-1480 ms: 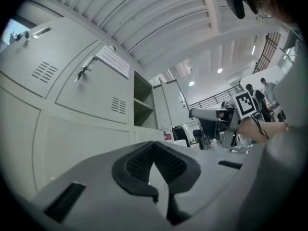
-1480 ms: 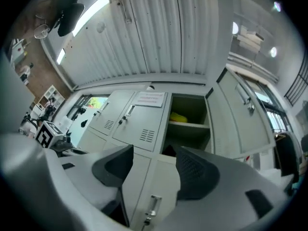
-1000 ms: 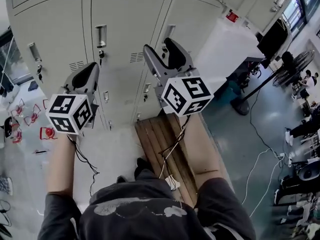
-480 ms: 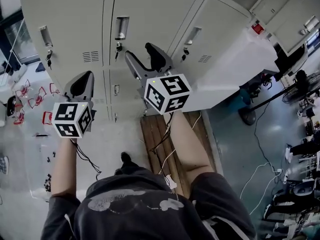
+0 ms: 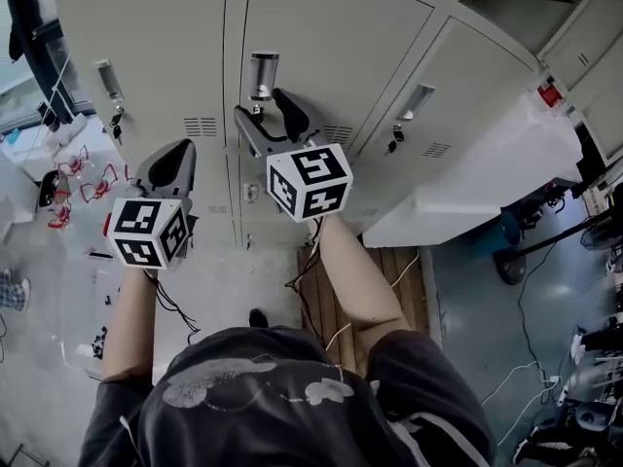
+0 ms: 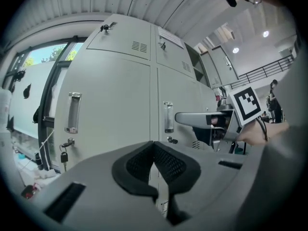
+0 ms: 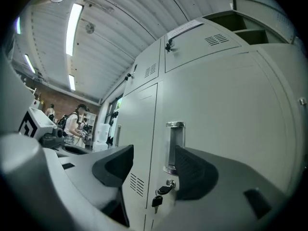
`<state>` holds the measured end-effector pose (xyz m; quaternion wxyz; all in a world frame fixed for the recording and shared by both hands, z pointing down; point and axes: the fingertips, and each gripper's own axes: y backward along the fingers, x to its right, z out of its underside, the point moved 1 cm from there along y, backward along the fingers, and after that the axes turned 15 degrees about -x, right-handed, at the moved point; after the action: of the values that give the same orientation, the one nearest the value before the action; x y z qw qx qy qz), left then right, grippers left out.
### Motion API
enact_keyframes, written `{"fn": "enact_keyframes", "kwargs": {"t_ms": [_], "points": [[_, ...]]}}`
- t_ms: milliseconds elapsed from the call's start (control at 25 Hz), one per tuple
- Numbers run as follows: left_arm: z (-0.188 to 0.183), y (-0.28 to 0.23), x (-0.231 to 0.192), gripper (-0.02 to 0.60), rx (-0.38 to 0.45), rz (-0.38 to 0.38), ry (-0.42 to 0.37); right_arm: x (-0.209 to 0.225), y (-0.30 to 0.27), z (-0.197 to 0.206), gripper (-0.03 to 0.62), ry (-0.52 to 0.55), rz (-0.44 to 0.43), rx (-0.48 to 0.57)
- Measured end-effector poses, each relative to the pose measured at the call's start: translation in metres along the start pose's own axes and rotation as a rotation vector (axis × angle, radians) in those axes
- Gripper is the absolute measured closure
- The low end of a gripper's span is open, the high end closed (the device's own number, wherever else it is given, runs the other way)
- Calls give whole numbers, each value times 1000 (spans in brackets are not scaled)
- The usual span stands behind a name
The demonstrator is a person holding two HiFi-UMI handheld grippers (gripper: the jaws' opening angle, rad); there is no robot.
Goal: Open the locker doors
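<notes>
This is an industrial workshop or lab hall. A bank of grey steel lockers [image 5: 321, 56] with louvred vents and keyed handles stands on a bare concrete floor [image 5: 477, 300]. A wooden pallet [image 5: 389, 275] and loose cables [image 5: 531, 358] lie on that floor. Overhead are a corrugated metal ceiling [image 7: 125, 42] with strip lights [image 7: 73, 20], a mezzanine railing [image 6: 262, 73] and a brick wall [image 7: 48, 97]. A person [image 7: 74, 121] works in the background.

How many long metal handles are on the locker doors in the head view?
3: the left handle at far left, the middle handle just past the right gripper, and the right handle further right. More may be hidden lower down.
</notes>
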<state>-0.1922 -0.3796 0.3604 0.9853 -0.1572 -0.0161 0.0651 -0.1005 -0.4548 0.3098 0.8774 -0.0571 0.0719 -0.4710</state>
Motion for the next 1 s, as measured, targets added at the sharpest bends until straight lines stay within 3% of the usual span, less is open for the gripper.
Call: {"fn": "enact_keyframes", "kwargs": {"t_ms": [400,760,1000], "points": [[6,-12,-15,572,-6,-79,16,3,-43,2,315,-5,-28,15],[19,-6,-34,572,-7,-124,56,9,-64,-1,315,-27,44,3],[18,-3,-42,572,-16,-92,50,9,-64,-2,315,-78,98,4]]}}
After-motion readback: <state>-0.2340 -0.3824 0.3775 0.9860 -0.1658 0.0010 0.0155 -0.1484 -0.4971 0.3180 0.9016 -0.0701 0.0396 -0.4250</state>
